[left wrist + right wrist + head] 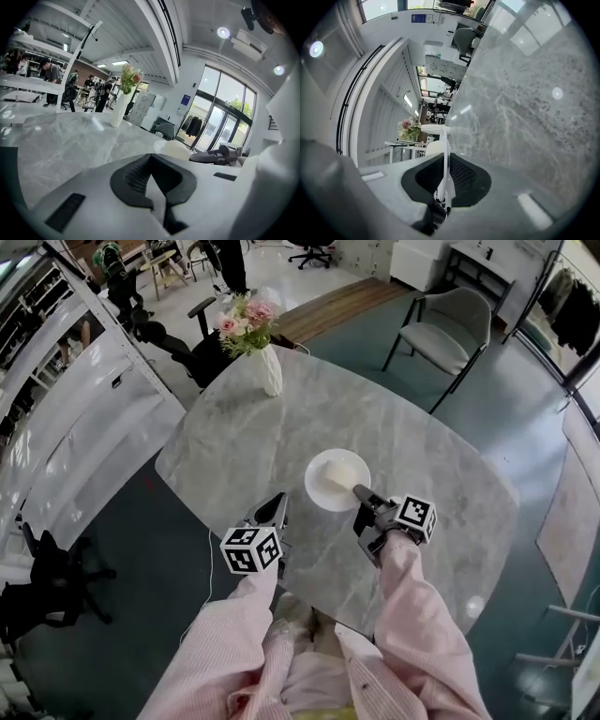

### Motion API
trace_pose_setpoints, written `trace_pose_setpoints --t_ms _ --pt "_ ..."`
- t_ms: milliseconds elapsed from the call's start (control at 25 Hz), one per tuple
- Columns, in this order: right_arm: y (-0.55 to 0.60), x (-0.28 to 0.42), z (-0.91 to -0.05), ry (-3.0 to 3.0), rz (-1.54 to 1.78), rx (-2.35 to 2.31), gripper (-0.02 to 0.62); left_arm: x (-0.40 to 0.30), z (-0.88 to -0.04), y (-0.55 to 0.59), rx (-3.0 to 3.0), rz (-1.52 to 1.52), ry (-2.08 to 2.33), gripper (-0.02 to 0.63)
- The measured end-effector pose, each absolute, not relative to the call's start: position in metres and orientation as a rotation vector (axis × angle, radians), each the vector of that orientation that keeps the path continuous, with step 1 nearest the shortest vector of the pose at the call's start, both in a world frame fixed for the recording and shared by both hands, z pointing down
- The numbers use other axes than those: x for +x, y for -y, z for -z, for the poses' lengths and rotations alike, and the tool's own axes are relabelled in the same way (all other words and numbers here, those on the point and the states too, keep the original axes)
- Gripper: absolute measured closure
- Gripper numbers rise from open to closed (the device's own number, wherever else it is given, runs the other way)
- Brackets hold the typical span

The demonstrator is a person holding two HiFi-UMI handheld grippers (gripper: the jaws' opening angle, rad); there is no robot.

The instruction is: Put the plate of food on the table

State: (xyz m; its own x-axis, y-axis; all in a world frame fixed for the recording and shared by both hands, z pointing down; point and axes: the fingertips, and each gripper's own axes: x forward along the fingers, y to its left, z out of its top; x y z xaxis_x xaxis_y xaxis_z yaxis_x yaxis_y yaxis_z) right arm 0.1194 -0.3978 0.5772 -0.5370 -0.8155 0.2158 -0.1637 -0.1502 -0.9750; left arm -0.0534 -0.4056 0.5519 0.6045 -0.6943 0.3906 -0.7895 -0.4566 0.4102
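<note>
A white plate (pixel 337 480) with a pale mound of food lies at the middle of the round marble table (pixel 244 446). My right gripper (pixel 361 495) is shut on the plate's near rim. In the right gripper view the rim (pixel 446 152) runs edge-on between the black pads (pixel 464 176). I cannot tell whether the plate rests on the marble or hangs just above it. My left gripper (pixel 278 507) hovers to the plate's left, shut and with nothing in it. The left gripper view shows the plate (pixel 176 149) low over the table with the right gripper (pixel 220 154) beside it.
A white vase of pink flowers (pixel 269 369) stands at the table's far side. A grey chair (pixel 450 324) sits beyond the far right edge, a black office chair (pixel 56 577) on the floor at left. A white counter (pixel 84 427) runs along the left.
</note>
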Motion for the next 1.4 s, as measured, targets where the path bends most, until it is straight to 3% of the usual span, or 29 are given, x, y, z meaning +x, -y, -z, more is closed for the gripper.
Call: trace_pose_setpoints --t_ms 600,1400 --pt "0.429 0.126 -0.645 -1.562 1.815 -1.231 0.569 -0.033 -0.618 0.435 2.166 -0.337 1.058 0.609" --pt "0.436 0.122 -0.666 -1.617 1.892 -1.432 0.569 -0.032 -0.641 0.439 2.097 -0.367 1.060 0.609"
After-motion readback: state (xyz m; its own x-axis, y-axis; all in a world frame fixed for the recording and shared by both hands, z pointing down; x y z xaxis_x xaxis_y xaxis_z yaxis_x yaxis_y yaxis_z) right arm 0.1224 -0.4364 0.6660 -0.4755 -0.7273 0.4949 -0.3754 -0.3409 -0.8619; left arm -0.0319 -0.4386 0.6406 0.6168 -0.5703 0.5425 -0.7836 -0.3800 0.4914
